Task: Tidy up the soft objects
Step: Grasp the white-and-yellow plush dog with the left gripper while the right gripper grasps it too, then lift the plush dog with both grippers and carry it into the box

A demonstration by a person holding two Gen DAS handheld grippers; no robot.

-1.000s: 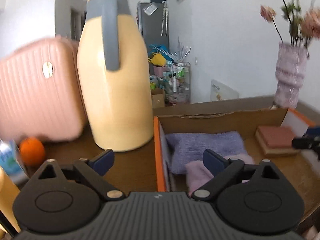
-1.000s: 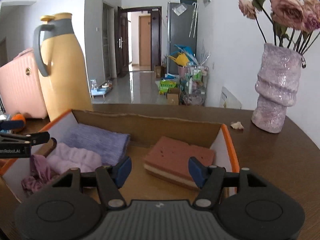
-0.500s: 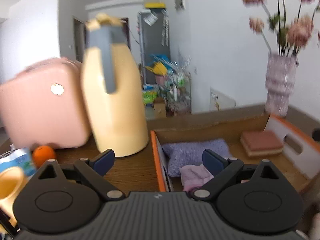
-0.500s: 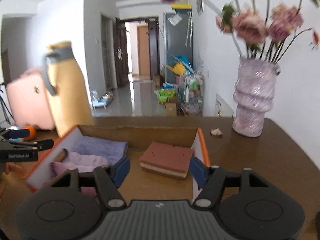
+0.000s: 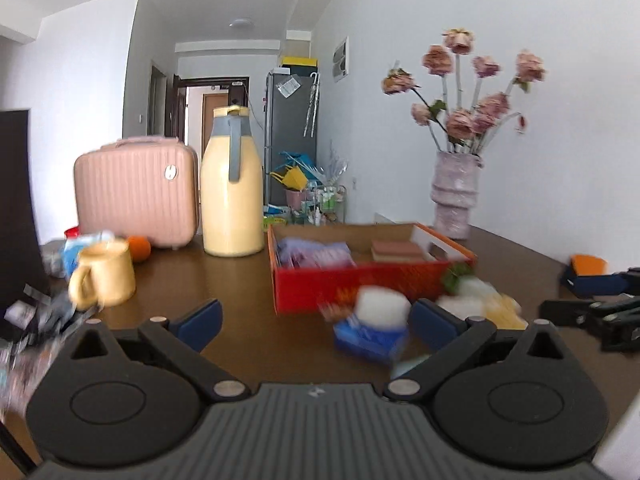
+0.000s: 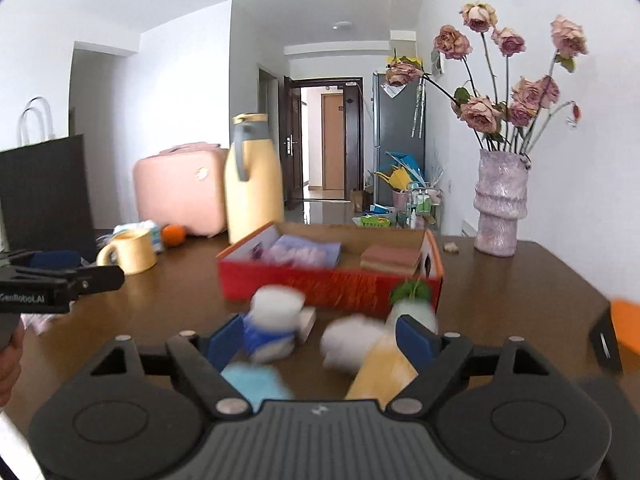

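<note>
- Right across both pictures runs the big dark brown wooden table [image 5: 248,280], filling the middle and lower part.
- Next comes the pink ribbed hard case [image 5: 136,196], standing in the middle left of the left wrist view.
- Beside it stands the tall yellow jug with a grey handle [image 5: 232,188], just left of the box.
- At the middle sits the orange cardboard box [image 6: 332,284]; inside, a folded purple cloth [image 6: 308,250] lies on its left side and a pink and cream sponge block [image 6: 390,258] lies on its right side.
- On the right stands the bumpy lilac vase of dried pink roses [image 6: 500,204].
- Low in its picture, the left gripper [image 5: 316,316] is spread wide and holds nothing.
- So is the right gripper [image 6: 320,334], spread wide with nothing in it.
- At the left sits a yellow mug [image 5: 104,278].
- In front of the box, blurry soft things lie loose on the table: a white and blue soft toy [image 6: 276,320] and a fluffy white ball [image 6: 352,340].
</note>
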